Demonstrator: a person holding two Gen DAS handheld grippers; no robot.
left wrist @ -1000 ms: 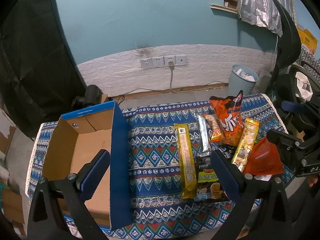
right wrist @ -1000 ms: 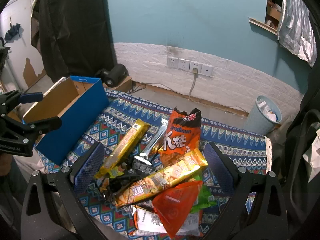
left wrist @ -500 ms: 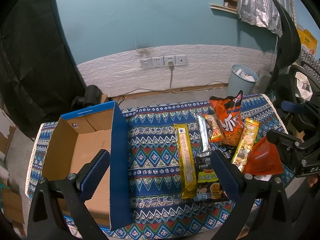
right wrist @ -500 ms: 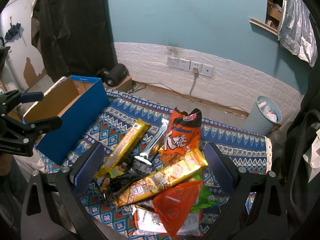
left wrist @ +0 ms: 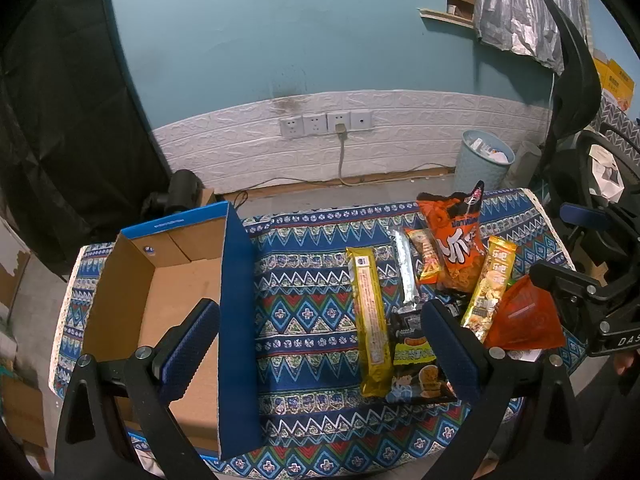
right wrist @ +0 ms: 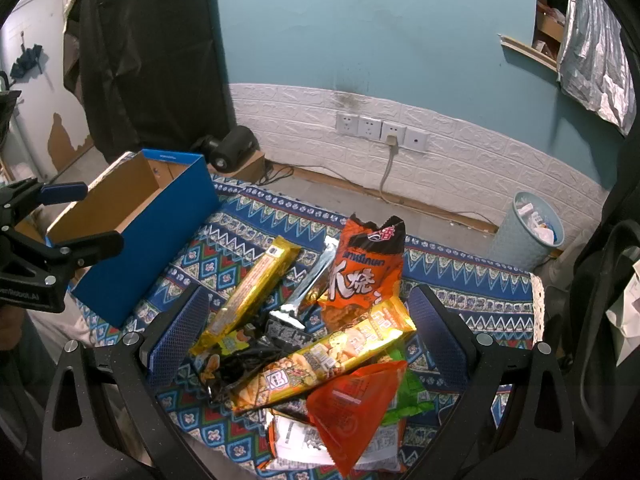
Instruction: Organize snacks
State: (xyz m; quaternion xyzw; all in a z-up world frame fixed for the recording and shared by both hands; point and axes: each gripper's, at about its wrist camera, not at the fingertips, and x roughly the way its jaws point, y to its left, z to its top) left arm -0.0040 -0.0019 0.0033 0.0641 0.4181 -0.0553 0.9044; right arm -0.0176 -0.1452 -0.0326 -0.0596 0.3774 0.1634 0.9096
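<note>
A pile of snacks lies on the right of a patterned cloth table. It holds a long yellow bar [left wrist: 370, 316] [right wrist: 252, 292], a silver stick [left wrist: 406, 272], an orange chip bag [left wrist: 456, 236] [right wrist: 366, 276], a gold nut bar [left wrist: 490, 286] [right wrist: 328, 356], a black packet [left wrist: 416, 368] and an orange-red pouch [left wrist: 524, 316] [right wrist: 352, 408]. An empty blue cardboard box [left wrist: 236, 320] [right wrist: 148, 240] stands on the left. My left gripper [left wrist: 320, 344] is open above the box's right wall and the cloth. My right gripper [right wrist: 308, 332] is open above the pile.
The patterned cloth [left wrist: 312, 280] covers the table. A pale bin [left wrist: 486, 160] stands on the floor behind, under a wall with sockets [left wrist: 326, 122]. A black chair [left wrist: 576, 92] is at the right. A black cloth [left wrist: 60, 120] hangs at the left.
</note>
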